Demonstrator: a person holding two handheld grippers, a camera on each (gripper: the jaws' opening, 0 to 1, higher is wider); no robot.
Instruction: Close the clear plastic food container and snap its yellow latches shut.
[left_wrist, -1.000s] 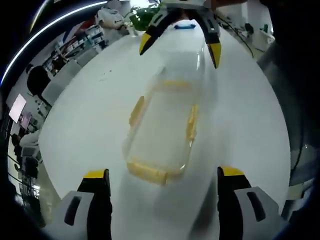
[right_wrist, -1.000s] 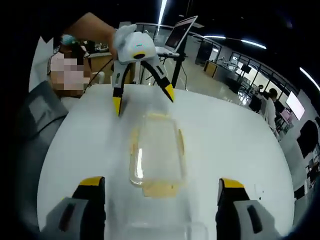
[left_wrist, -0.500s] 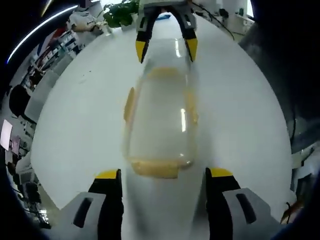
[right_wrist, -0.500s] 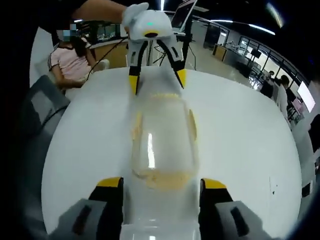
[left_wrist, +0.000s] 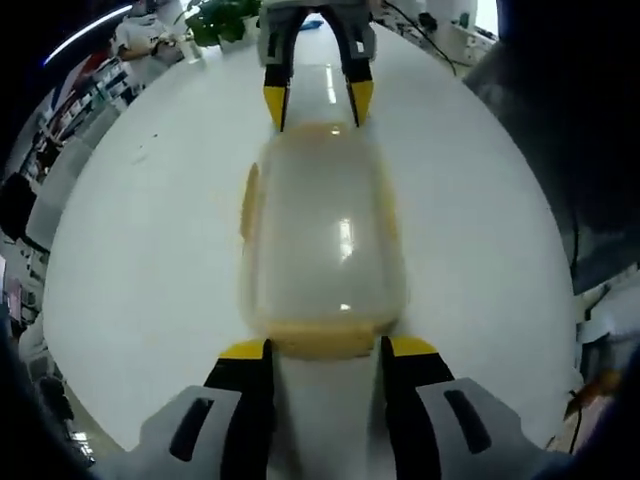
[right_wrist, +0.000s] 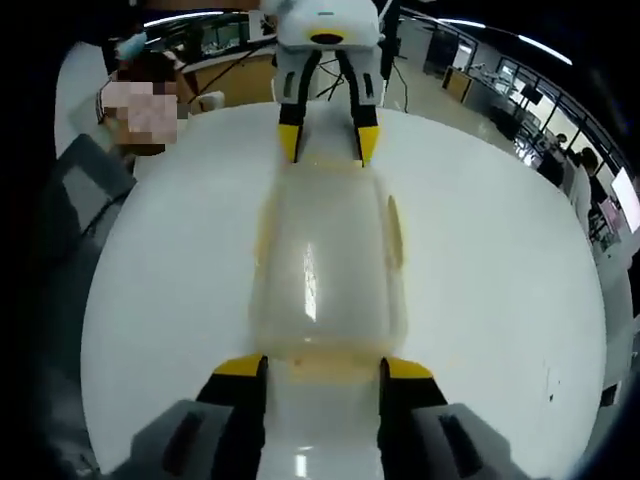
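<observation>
The clear container (left_wrist: 322, 240) lies on the white table (left_wrist: 150, 220), flanked endwise by the left gripper (left_wrist: 325, 349) and right gripper (right_wrist: 322, 367), jaws narrowly parted at its yellow end latches (right_wrist: 325, 367). It is judged light, slippery, flexible; the latches are best pressed.

A round white table (left_wrist: 150, 230) carries the clear plastic food container (left_wrist: 322, 240)

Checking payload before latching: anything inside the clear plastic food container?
Nothing distinct shows through the clear plastic food container: only the white round table beneath and lamp glare. Its walls are blurred, and the yellow latches hide the ends, so small contents cannot be ruled out.
</observation>
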